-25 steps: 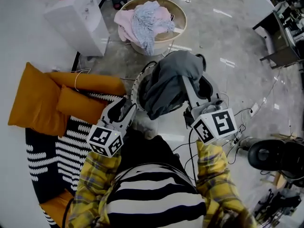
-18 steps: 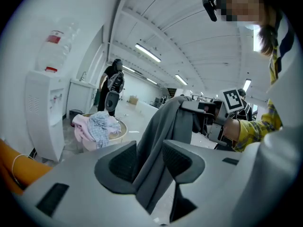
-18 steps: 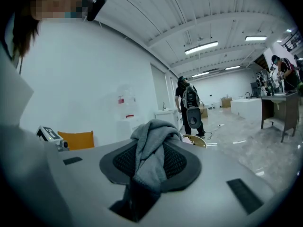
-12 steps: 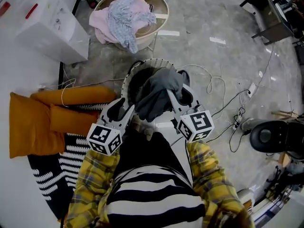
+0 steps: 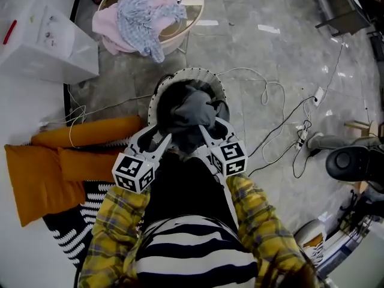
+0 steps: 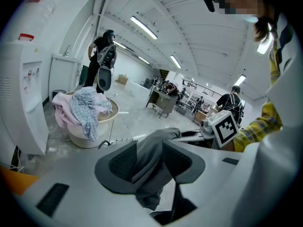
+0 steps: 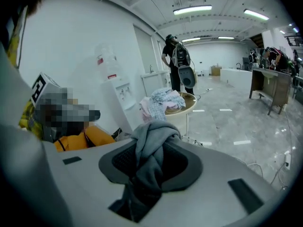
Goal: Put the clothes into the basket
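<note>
Clamping the grey garment (image 5: 193, 110) in the left gripper (image 5: 157, 138) and the right gripper (image 5: 211, 131), the latter's jaws just loosened slightly on the cloth, above the white-rimmed basket (image 5: 186, 71) at mid-frame, for dropping it inside.

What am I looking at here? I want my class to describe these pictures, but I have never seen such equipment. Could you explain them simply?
There is no robot: a person holds a hand-held claw in each hand. The head view looks steeply down from a camera on their head; the two gripper views come from cameras riding on each claw, looking along its jaws. The left claw and right claw both pinch one grey garment at the mouth of a white-rimmed basket on the floor. The right claw's jaws have just been opening slightly, with cloth between them. Nearby are orange cushions and a round tub holding pink and checked clothes.
</note>
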### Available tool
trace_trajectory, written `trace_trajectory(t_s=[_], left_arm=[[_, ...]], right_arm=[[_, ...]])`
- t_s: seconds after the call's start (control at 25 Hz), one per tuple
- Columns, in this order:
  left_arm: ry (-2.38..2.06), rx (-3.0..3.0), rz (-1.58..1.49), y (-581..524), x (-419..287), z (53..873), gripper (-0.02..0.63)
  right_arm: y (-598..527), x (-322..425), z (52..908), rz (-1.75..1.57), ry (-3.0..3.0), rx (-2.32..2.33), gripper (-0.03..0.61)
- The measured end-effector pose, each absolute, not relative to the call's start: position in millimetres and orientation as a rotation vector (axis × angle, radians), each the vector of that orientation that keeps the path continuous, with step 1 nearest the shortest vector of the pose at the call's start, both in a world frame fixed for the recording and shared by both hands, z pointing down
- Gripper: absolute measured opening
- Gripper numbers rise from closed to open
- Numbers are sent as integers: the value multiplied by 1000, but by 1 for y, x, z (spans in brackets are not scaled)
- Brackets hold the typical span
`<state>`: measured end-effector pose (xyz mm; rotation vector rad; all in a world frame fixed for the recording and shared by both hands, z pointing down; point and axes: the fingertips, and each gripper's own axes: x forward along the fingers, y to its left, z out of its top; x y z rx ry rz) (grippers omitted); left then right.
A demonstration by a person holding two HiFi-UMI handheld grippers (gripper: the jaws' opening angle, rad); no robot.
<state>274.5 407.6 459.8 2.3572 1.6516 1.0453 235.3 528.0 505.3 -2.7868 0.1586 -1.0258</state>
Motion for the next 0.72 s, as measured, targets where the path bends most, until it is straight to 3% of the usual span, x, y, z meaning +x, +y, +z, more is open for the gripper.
trace_trajectory(t_s=[0.36,0.56,0.72], left_arm=[[1748,2268,1221,414,271,510,178],[1767,2232,1277,416,265,524,178],[1786,2219,1283,420,262,524,178]], right_arm=[[533,216,588,-1354,32,-2609,169],[535,216,585,-1379,-12,-2614,193],[541,213,575,-1328,-27,-2613,173]])
